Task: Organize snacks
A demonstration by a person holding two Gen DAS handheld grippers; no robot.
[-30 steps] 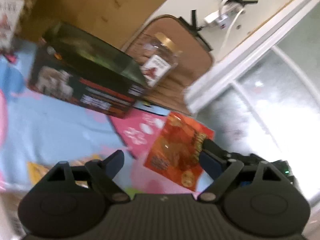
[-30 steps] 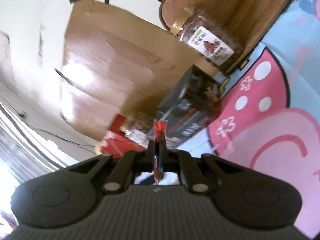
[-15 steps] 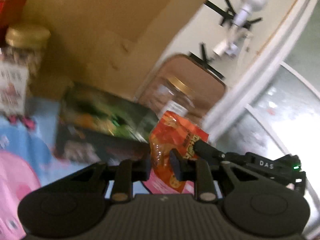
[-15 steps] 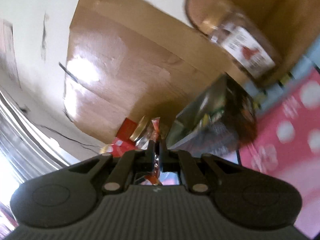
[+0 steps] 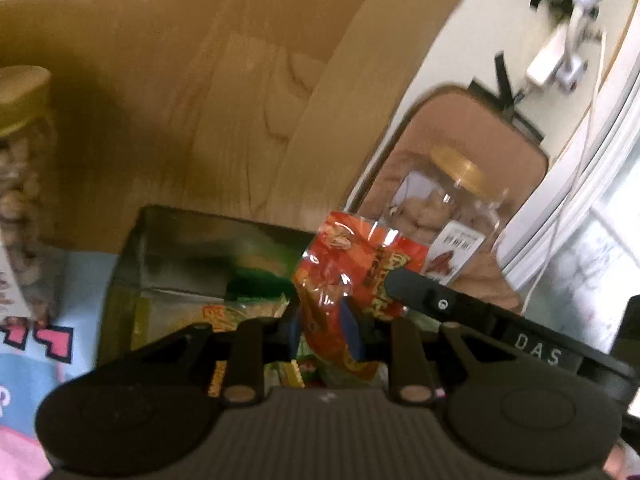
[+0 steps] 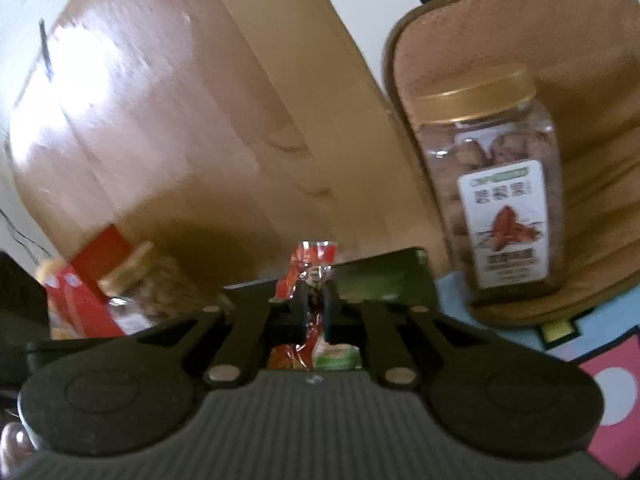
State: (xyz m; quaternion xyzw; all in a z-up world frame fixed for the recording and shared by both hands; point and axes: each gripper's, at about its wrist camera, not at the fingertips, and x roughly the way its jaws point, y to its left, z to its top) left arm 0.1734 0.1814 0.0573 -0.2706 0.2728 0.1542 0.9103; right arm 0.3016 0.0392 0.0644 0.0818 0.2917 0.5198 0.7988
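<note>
Two hand-held grippers share one red snack packet (image 5: 340, 276) above an open dark box (image 5: 192, 256) of snacks. Nearest, the left gripper (image 5: 325, 330) is clamped on the packet's lower half; the right gripper (image 6: 315, 310) has the packet's edge between its jaws, which are opening. Best to lower the packet straight into the box before letting go. Beyond stands a gold-lidded nut jar (image 6: 496, 184).

place: home room | evidence: cartoon play mat (image 6: 608, 360); wooden board (image 5: 208, 92); window frame (image 5: 580, 200); wall plug (image 5: 560, 60)
</note>
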